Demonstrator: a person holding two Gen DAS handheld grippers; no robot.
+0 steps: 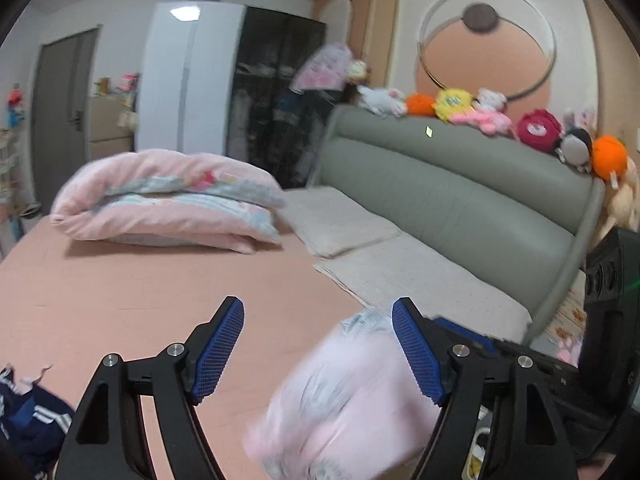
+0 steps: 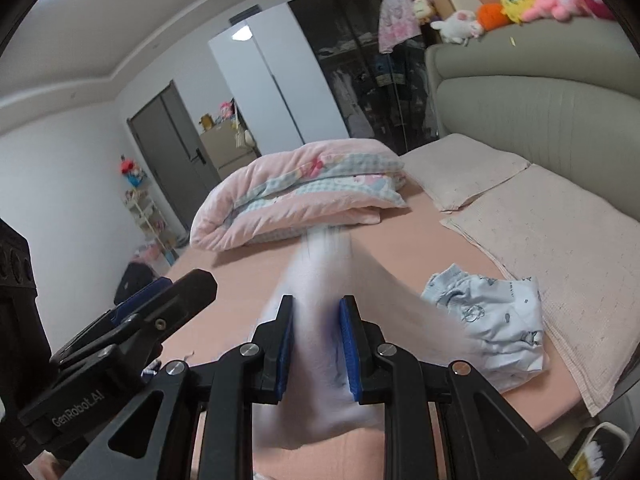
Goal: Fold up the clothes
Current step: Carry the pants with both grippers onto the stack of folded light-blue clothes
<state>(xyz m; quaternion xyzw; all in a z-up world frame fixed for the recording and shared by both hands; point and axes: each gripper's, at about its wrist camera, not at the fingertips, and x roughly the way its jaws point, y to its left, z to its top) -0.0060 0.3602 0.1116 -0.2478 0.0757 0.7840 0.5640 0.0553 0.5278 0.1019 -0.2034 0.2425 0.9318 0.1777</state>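
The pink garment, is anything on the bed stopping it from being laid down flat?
Nothing visible does. The right gripper is clamped on the pink garment, and the peach sheet ahead is bare. The light blue garment lies off to the right.

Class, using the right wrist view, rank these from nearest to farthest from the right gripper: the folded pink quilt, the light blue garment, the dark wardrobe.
1. Light blue garment, just right of the right gripper.
2. Folded pink quilt, mid-bed, ahead.
3. Dark wardrobe, against the far wall.
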